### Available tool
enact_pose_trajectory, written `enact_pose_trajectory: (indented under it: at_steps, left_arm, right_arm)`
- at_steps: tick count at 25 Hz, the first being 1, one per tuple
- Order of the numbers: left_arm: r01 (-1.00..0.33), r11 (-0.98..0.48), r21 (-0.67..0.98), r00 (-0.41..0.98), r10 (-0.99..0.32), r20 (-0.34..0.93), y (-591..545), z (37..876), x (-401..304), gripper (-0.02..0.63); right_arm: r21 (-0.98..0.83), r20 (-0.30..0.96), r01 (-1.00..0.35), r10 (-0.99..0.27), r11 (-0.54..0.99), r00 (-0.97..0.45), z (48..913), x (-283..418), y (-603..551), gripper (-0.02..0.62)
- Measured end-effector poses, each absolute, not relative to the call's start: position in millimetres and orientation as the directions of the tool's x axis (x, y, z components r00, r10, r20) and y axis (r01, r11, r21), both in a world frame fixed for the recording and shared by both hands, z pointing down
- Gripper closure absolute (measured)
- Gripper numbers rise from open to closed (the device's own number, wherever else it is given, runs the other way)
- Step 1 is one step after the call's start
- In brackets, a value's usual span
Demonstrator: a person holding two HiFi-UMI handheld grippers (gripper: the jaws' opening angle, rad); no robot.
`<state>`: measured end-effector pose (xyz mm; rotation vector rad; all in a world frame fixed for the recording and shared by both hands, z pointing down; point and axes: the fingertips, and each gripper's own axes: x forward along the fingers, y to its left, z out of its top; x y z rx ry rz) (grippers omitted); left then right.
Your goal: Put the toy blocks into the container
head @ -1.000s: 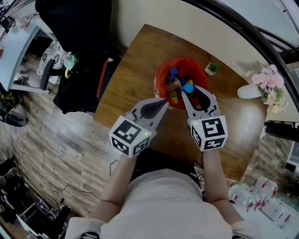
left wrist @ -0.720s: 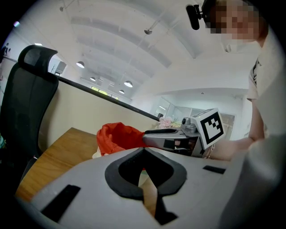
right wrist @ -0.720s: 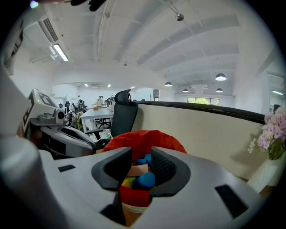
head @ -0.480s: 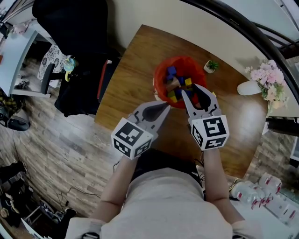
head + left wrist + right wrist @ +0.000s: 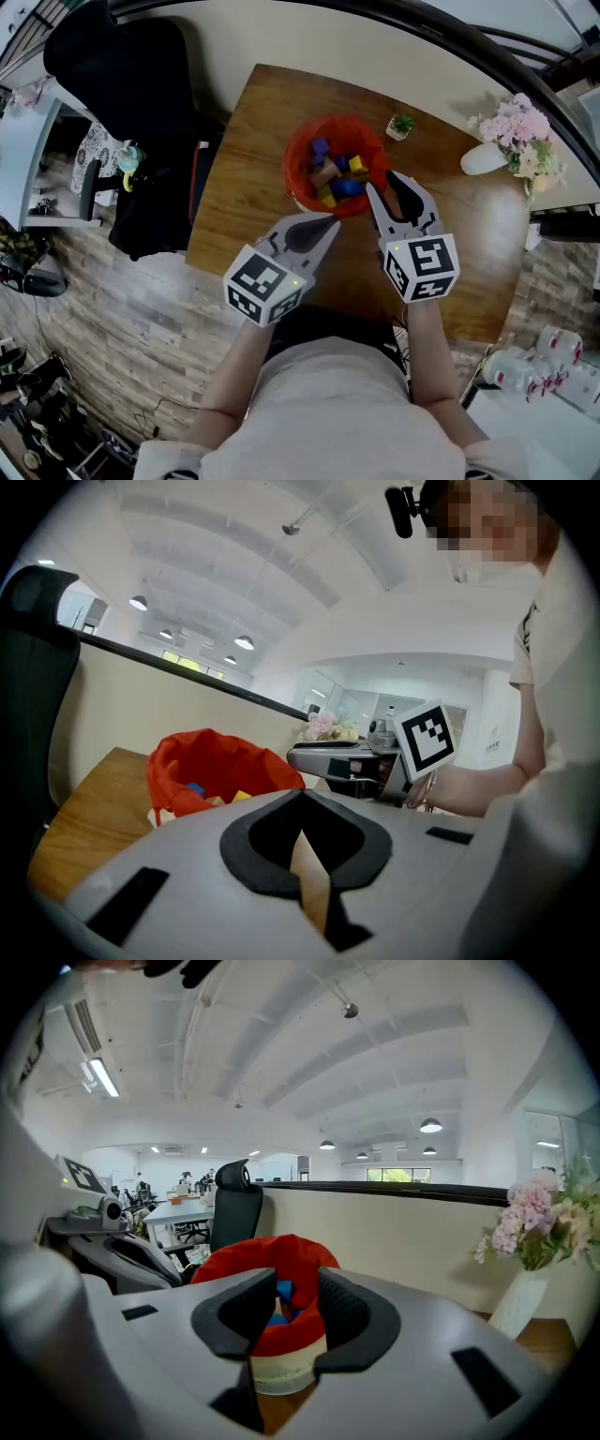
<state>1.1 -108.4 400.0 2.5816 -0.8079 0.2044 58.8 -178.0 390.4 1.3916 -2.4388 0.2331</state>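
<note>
Left gripper (image 5: pixel 331 222) jaws together, right gripper (image 5: pixel 382 184) jaws apart, empty, red container (image 5: pixel 296 159) rim half hiding toy blocks (image 5: pixel 342 178)

The person wears a pale beige shirt (image 5: pixel 328 412) with short sleeves; the left gripper (image 5: pixel 333 222) and the right gripper (image 5: pixel 380 183) are smooth grey shells, with black pads lining the jaws (finely ribbed on the right one); each carries a white block with black square markers, the left cube (image 5: pixel 265 284) and the right cube (image 5: pixel 422 267), with a small green light near one edge.
</note>
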Motion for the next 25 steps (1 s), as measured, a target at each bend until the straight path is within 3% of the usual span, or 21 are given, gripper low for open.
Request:
enact_pose_trajectory:
  at_steps: [15, 25]
  left_arm:
    - [-0.439, -0.836, 0.329, 0.883, -0.336, 0.327, -92.4, 418.8, 64.4, 0.591]
    - [-0.412, -0.85, 0.328, 0.883, -0.284, 0.373, -92.1, 439.9, 100.4, 0.591]
  right_arm:
    - [-0.025, 0.375, -0.939, -0.867, 0.344, -0.328, 409.6, 138.7, -160.4, 0.449]
    - [-0.068, 0.445, -0.946, -0.839, 0.318, -0.314, 444.7, 167.8, -158.7, 0.446]
